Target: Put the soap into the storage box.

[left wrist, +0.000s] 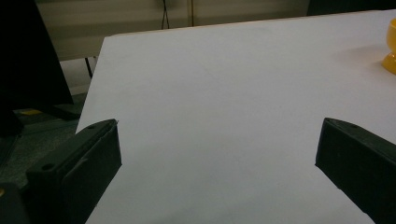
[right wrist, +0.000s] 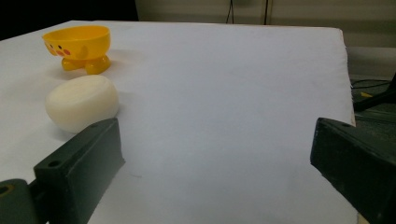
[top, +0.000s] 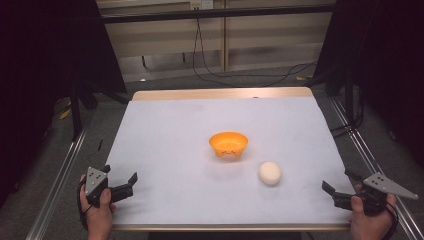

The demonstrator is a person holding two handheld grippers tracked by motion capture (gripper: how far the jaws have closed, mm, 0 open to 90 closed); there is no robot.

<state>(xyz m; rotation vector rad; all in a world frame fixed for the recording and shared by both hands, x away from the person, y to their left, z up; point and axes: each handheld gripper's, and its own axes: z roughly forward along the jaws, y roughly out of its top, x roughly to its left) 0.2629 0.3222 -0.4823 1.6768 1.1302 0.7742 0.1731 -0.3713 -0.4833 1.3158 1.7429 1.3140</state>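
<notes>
1. Table (top: 165, 130), white-covered, with a wood edge along the far and near sides. Bears every item below. Landmark for this list: the orange bowl.
2. Orange bowl (top: 228, 144), footed, upright, with a small face on its side. Stands near the middle of the table. Seen also in the right gripper view (right wrist: 78, 46), and its edge in the left gripper view (left wrist: 390, 49).
3. Left gripper (top: 131, 181), held in the person's left hand (top: 97, 212), grey three-cornered plate on top. Sits well apart from the bowl, toward the near left corner of the table. Jaws stand wide apart and hold nothing; bare table lies between them in the left gripper view.
4. Right gripper (top: 336, 186), held in the person's right hand (top: 370, 220). Sits well apart from the bowl, at the near right edge of the table. Jaws spread wide, holding nothing.
5. White rounded lump (top: 270, 173), egg-like, lying on the table near the bowl, on its near right side, not touching it. Untouched by either gripper; in the right gripper view (right wrist: 82, 102) it lies just beyond the left-hand jaw.
</notes>
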